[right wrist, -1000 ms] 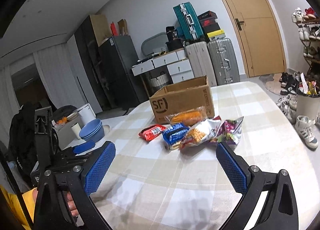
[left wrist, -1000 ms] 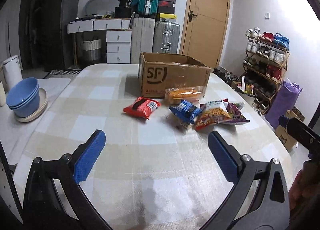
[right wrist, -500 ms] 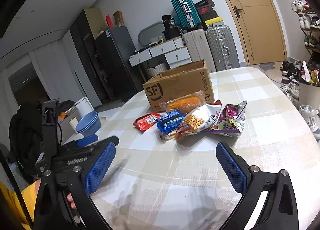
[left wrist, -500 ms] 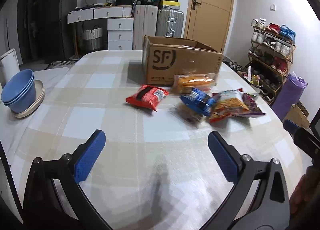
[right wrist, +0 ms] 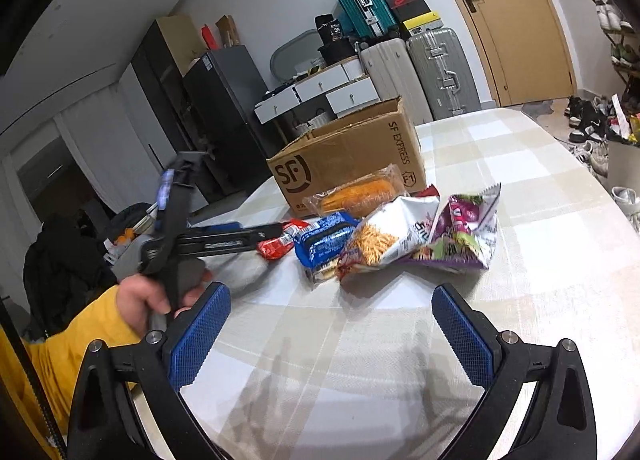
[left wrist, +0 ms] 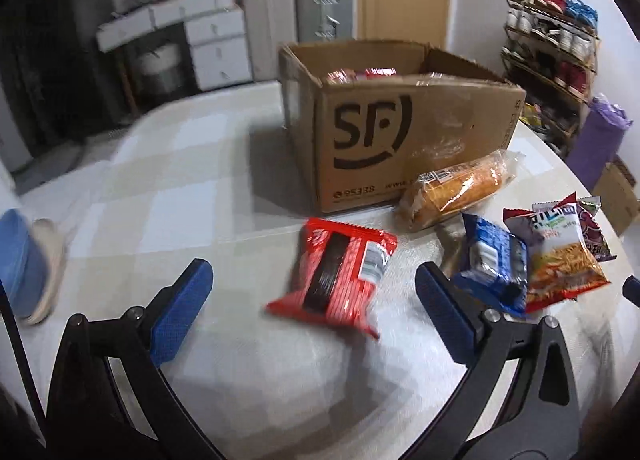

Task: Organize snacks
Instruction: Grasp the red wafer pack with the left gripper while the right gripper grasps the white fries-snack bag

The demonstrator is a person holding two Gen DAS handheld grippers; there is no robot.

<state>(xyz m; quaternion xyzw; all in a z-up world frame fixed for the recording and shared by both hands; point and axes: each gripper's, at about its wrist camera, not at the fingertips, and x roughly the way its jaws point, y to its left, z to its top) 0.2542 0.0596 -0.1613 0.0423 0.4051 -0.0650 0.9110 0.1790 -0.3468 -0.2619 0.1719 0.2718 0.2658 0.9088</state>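
Snacks lie ahead of your wide-open, empty left gripper [left wrist: 312, 308]: a glossy red foil packet [left wrist: 338, 274] sits between its pads, a blue packet [left wrist: 494, 258] just beside. Your right gripper [right wrist: 330, 334] gapes empty too. Behind stands the brown cardboard box [left wrist: 404, 127].

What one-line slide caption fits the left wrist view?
Open left gripper nears a red snack packet on the checked table, beside the cardboard box and other snacks.
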